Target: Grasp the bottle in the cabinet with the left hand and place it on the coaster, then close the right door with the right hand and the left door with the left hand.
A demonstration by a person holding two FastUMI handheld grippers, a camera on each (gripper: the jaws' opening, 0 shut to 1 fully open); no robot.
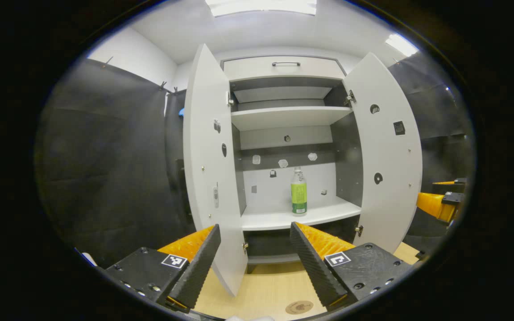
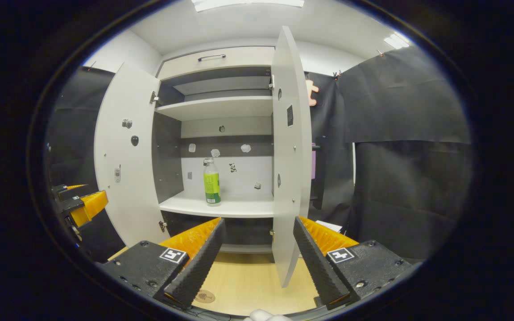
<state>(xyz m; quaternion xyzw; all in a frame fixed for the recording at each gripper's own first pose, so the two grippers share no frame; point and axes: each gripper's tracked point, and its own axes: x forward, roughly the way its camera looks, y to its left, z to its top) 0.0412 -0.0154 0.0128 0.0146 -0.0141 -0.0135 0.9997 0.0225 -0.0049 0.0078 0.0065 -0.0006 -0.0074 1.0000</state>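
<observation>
Cabinet mouth: both doors swung wide, so the way in to the lower shelf [image 1: 283,218] is open between them.
Left door [image 1: 208,169]: its edge juts out toward the left gripper [image 1: 252,261], just in front of the spread fingers.
Right door [image 2: 288,156]: stands edge-on before the right gripper [image 2: 259,261], partly blocking its straight line in.
Bottle [image 1: 299,191]: upright, alone on the lower shelf, bare shelf on either side.
Upper shelf [image 1: 288,117]: overhangs well above the bottle's cap.
Desk [image 1: 266,290]: bare wood in front of the cabinet, apart from the coaster [image 1: 299,307] near its front edge.
</observation>
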